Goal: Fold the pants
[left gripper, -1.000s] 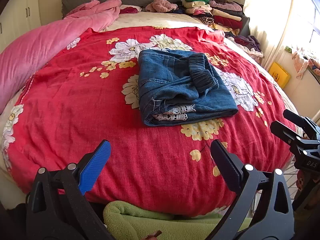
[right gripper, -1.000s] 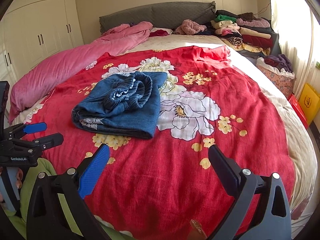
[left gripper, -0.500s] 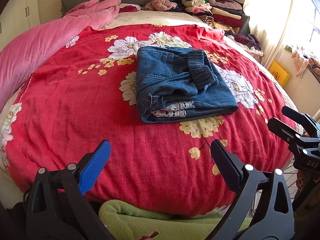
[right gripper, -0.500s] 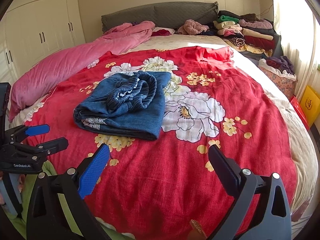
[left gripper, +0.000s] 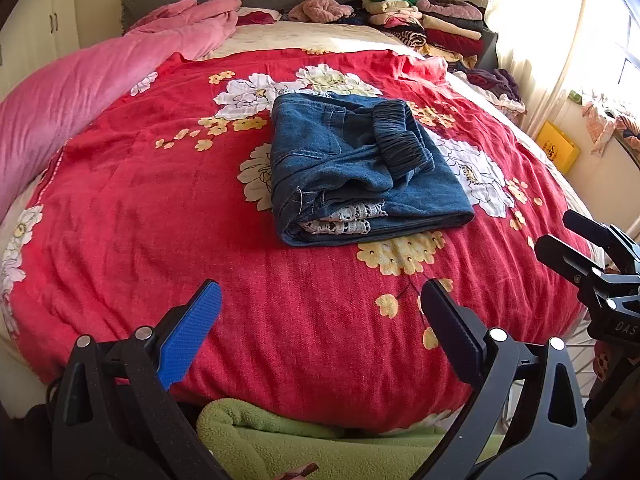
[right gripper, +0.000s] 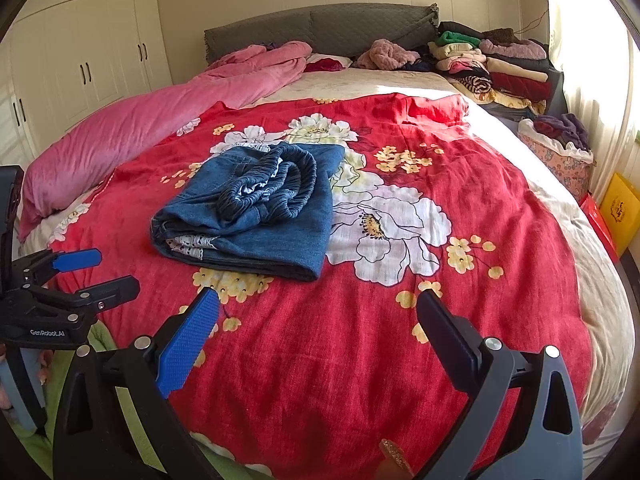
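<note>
Pants lie folded on the red bedspread well ahead of both your empty, wide-open grippers, left gripper facing them almost squarely, right gripper seeing them ahead-left, long axis running away from you.

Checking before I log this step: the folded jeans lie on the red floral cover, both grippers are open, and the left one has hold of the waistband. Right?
Not quite. The left gripper holds nothing: its open jaws hang over bare red floral cover, short of the folded jeans, as the left wrist view shows. The right gripper is open too.
</note>
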`<state>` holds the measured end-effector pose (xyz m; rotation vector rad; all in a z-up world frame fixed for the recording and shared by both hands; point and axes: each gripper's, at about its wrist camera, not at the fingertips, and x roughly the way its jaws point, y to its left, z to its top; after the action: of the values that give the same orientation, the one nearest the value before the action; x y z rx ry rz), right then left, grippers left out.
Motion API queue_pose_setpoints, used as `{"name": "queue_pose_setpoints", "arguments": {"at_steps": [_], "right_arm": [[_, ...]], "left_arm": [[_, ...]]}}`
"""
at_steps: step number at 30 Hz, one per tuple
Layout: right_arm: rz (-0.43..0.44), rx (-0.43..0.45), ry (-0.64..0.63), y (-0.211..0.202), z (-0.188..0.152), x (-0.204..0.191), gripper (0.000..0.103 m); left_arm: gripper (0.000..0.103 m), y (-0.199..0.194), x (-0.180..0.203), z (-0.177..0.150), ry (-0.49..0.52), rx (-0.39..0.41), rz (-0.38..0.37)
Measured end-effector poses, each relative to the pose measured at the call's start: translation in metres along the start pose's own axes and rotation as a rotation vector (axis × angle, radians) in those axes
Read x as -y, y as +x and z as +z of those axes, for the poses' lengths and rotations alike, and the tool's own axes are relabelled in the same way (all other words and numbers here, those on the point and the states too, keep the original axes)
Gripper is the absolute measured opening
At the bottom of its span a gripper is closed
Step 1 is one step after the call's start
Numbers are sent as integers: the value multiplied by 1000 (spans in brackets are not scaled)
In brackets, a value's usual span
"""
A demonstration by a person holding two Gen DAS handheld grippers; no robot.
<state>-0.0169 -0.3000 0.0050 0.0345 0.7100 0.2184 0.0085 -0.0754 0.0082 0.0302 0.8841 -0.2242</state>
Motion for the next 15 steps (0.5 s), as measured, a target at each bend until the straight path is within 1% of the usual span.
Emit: {"name": "queue_pose_setpoints", "arguments": {"at_steps": [15], "right_arm": [[1, -4, -1, 0, 5, -2, 98]], "left_arm": [[93, -2, 1, 1, -3, 5, -4]]}}
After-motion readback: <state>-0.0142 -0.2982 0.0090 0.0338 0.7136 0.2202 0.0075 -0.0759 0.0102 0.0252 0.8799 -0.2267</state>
